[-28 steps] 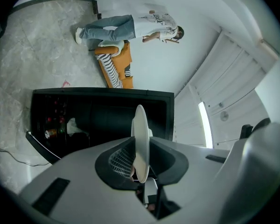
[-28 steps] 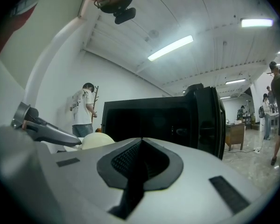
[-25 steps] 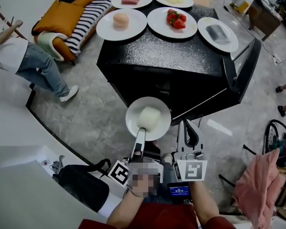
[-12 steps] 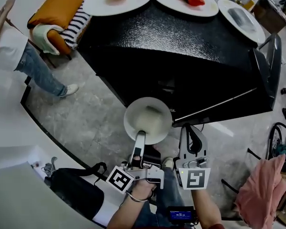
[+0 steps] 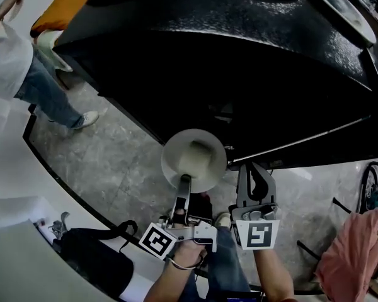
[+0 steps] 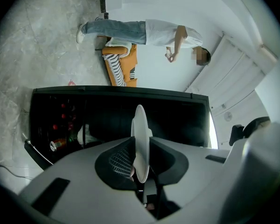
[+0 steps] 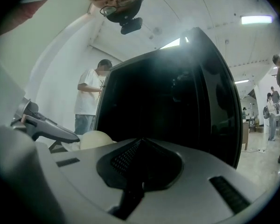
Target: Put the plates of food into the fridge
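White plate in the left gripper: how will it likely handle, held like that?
Probably stiff: the white plate looks flat though the left gripper pinches only its rim. Apt to tip, since its weight hangs beyond that pinch. The pale food sits loose on it and may slide if it tilts.

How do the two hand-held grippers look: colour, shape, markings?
Both the left gripper and the right gripper have light grey shells with dark, meshed pads. Each carries a white cube printed with black square markers.
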